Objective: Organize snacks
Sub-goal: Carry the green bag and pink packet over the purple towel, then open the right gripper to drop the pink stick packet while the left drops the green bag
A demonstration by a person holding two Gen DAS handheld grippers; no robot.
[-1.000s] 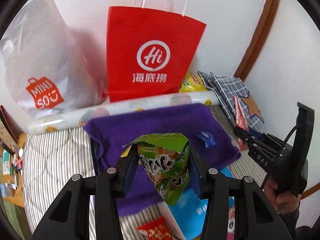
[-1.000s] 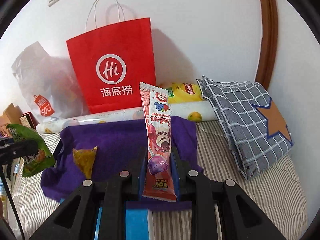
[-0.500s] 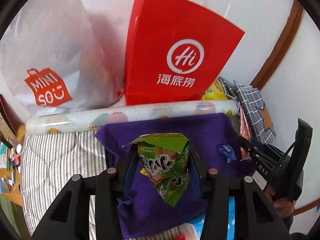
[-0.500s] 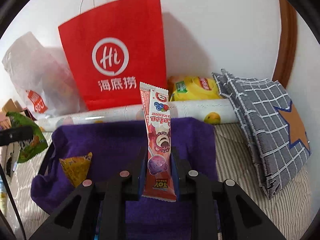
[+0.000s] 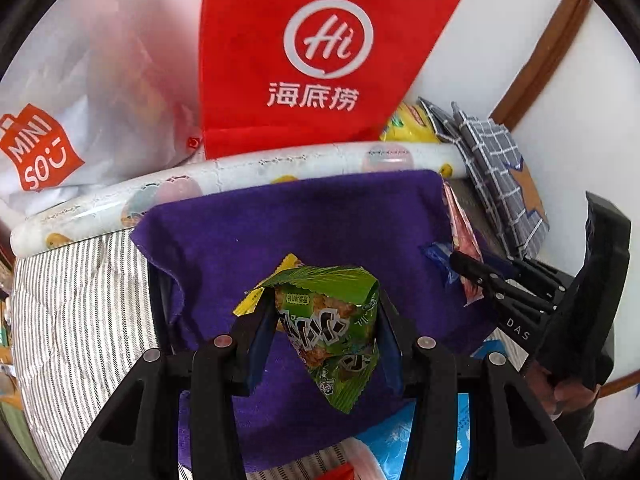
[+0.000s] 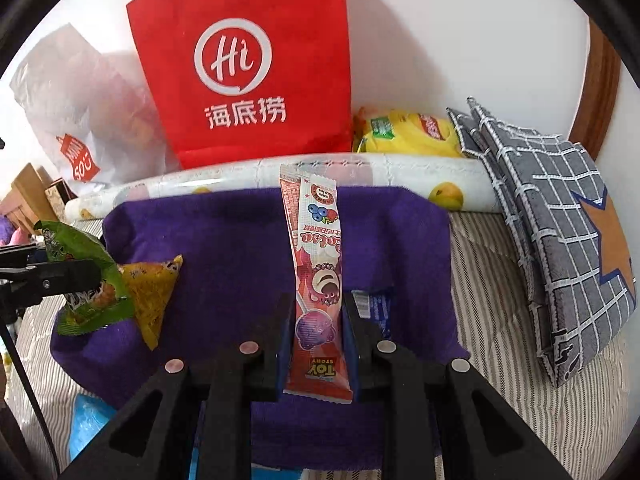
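A bed with a grey-and-white striped cover (image 6: 520, 364) is carrying everything, and a purple cloth (image 6: 240, 240) is lying spread over its middle, draped over something dark underneath. Along the wall a patterned white roll (image 6: 400, 176) is lying lengthwise, with a red paper bag (image 6: 248, 60), a translucent white plastic bag (image 6: 80, 112) and a yellow packet (image 6: 408, 132) sitting behind it, while a folded grey checked cloth with an orange star (image 6: 560, 248) is leaning at the right. A yellow triangular snack pack (image 6: 154, 292) and a small blue wrapper (image 6: 376, 304) are resting on the purple cloth, and a light blue packet (image 6: 86, 420) is peeking out at its near edge.
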